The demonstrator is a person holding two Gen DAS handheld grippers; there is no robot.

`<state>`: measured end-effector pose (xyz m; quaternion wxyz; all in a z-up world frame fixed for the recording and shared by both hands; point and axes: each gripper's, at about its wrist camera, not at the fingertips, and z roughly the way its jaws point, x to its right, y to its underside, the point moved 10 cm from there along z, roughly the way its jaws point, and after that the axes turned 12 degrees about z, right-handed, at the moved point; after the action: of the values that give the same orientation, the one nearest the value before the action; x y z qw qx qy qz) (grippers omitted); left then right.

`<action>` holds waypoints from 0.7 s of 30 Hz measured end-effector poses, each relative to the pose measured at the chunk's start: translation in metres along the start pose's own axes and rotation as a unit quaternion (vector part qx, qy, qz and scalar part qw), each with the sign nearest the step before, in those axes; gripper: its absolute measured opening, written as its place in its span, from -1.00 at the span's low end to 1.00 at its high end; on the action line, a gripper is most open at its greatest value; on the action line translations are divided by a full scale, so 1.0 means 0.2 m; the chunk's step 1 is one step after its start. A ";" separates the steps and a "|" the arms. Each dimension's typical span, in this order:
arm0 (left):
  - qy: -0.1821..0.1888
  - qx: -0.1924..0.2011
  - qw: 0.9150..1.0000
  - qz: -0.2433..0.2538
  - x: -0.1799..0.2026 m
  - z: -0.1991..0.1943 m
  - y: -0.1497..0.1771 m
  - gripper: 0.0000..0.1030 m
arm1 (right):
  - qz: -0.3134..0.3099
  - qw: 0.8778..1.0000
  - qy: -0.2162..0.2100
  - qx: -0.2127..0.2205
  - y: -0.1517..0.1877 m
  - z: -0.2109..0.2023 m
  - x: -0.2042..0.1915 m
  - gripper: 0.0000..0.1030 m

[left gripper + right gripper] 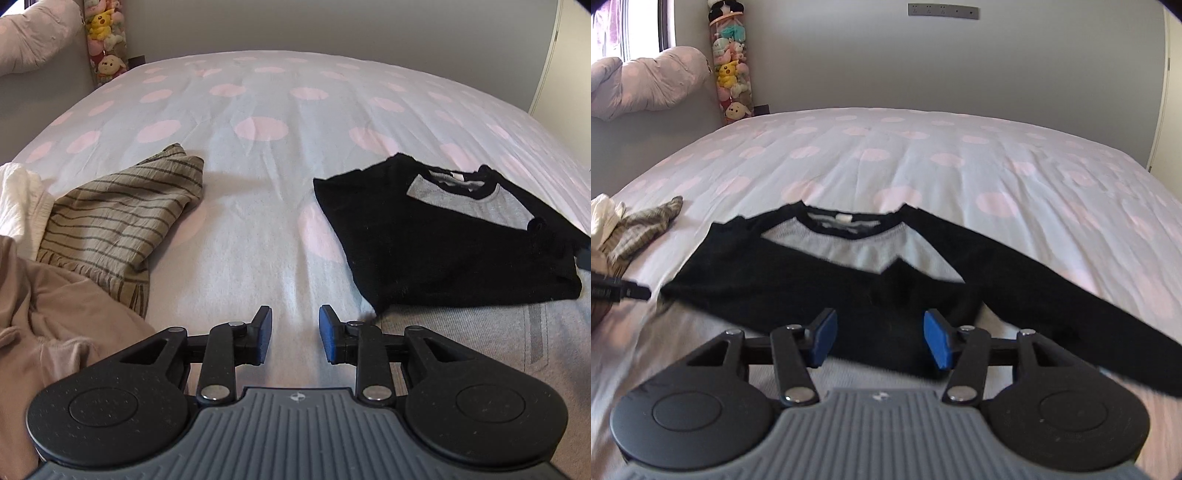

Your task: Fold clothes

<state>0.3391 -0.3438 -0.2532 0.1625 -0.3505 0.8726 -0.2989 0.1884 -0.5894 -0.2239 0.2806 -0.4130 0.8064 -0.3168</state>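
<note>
1. The black-and-grey raglan top (827,280) lies on the bed (923,162), grey chest panel and neckline toward the far side; in the right wrist view its left sleeve looks already folded across the body, while its right sleeve (1071,295) runs out long to the near right.
2. The right tongs (879,339) hang above the near hem of the top; their blue pads stand apart with only dark cloth showing beyond the gap, nothing pinched.
3. The left tongs (295,338) stand partly apart, narrower than the right pair, over bare sheet just left of the top; they carry nothing.
4. A heap of unfolded clothes sits at the left: a striped olive garment (122,221), a white one (18,199) and a pinkish-brown one (55,332); these look like later work.
5. The step in hand, as I judge it, is bringing the loose right sleeve across the body; the right tongs should take it near the cuff or mid-sleeve, catching 1 layer only.
6. Lift just enough to clear the cloth beneath, then lay the sleeve flat along the body so the folded edge runs straight from shoulder to hem.
7. The left tongs can press near the shoulder as an anchor; otherwise the knit may drag and undo the left fold.
8. The picture from the right wrist is smeared, so exact contact with the hem cannot be told.
</note>
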 end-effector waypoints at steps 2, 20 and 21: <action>0.002 0.010 1.000 -0.005 -0.03 0.02 -0.03 -0.50 | 0.015 1.000 0.013 -0.015 -0.09 0.10 0.00 0.07; 0.020 0.025 0.998 -0.060 -0.15 0.08 -0.06 -0.47 | 0.042 0.986 0.100 -0.128 -0.15 0.36 0.16 -0.70; 0.020 0.027 0.998 -0.062 -0.15 0.07 -0.06 -0.47 | 0.042 0.986 0.101 -0.124 -0.16 0.31 0.18 -0.70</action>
<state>0.3731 -0.3353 -0.2547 0.1356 -0.3937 0.8438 -0.3385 0.2307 -0.6529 -0.2467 0.1578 -0.3760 0.8803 -0.2426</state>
